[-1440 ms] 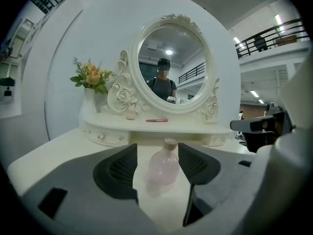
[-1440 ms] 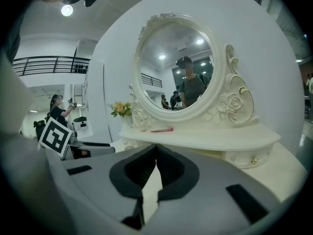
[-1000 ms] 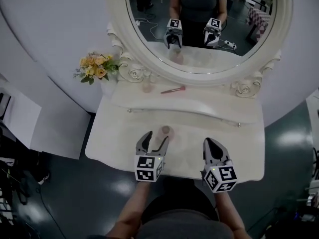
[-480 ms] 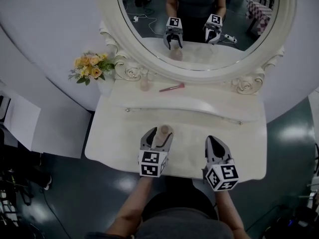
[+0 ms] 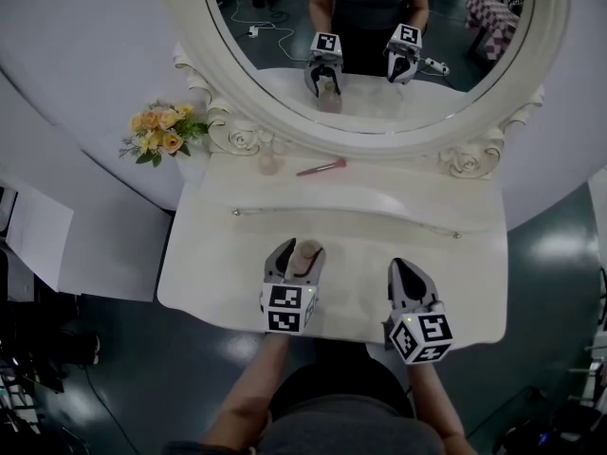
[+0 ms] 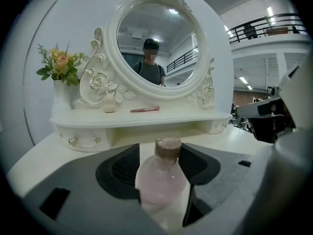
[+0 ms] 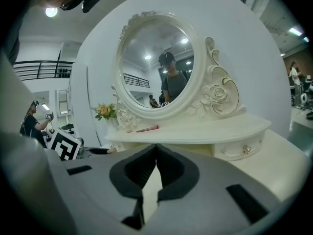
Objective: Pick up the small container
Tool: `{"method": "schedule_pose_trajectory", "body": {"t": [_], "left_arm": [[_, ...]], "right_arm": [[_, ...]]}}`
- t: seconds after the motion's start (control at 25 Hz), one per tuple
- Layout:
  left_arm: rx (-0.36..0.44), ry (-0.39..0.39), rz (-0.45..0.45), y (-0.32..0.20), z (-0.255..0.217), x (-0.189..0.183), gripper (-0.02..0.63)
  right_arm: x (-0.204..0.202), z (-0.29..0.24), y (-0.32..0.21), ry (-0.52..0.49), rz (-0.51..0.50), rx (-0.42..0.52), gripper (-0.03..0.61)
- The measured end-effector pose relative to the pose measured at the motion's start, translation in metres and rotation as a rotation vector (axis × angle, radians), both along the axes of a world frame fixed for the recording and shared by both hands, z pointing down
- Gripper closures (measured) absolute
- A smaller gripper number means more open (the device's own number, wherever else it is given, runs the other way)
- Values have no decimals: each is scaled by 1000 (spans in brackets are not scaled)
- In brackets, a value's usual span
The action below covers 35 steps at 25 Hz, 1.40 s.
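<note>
The small container (image 5: 305, 257) is a pale pink bottle with a brown cap, standing upright on the white dressing table (image 5: 213, 268). My left gripper (image 5: 295, 252) reaches around it, one finger on each side. In the left gripper view the bottle (image 6: 161, 180) fills the gap between the dark pads of the left gripper (image 6: 161, 150). The jaws are closing on it, and a thin gap still shows at the right pad. My right gripper (image 5: 406, 273) hovers over the table to the right, apart from the bottle. Its jaws (image 7: 156, 148) meet at the tips with nothing between them.
A raised shelf at the back carries a pink stick (image 5: 321, 168) and a small jar (image 5: 269, 163). A vase of yellow flowers (image 5: 159, 131) stands at the far left. The oval mirror (image 5: 370, 55) rises behind and reflects both grippers. The table's front edge lies just under the grippers.
My left gripper has moved forward and a little right, so the bottle now sits between its fingers instead of beyond them. The right gripper has hardly moved.
</note>
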State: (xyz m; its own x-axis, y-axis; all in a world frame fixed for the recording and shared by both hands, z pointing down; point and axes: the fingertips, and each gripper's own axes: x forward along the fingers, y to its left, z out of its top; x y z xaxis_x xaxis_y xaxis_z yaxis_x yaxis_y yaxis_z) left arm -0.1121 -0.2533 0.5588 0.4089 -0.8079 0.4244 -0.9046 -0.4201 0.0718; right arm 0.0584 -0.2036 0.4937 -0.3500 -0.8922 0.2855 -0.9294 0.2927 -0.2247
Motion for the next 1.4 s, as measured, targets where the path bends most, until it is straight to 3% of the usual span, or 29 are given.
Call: {"method": "schedule_pose_trajectory", "body": {"t": [0.28,1.4], "left_arm": [[35,-24,12,0,0,9,431],[2,-40,-8,0,-3,8,469]], "right_arm": [[2,5,-3,-9,0,-11,574],[7,5,-2,-12,-28,-16,574]]}}
